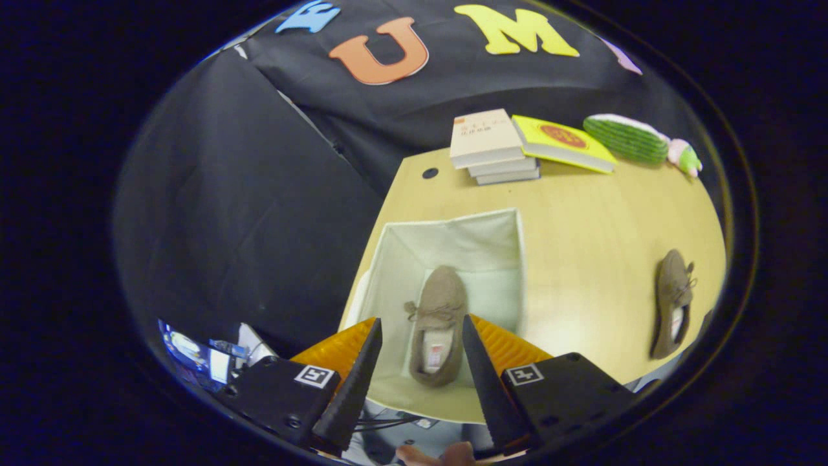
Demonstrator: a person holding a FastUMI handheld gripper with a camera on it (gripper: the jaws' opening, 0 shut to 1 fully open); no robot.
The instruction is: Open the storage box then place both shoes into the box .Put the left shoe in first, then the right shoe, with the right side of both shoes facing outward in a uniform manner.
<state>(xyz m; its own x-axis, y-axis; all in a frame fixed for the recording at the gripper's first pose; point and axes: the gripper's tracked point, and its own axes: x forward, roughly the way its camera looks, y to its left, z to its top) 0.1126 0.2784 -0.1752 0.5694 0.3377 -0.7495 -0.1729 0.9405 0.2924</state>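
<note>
1. Gripper [420, 336] fingers spread apart, holding nothing, above the storage box [498, 239].
2. One shoe [438, 323] lies inside the box, between the fingers.
3. Second shoe [673, 304] on the bench [595, 259], well right of the gripper.

One brown shoe [438, 323] inside open box [453, 239], other [673, 304] on table.
</note>
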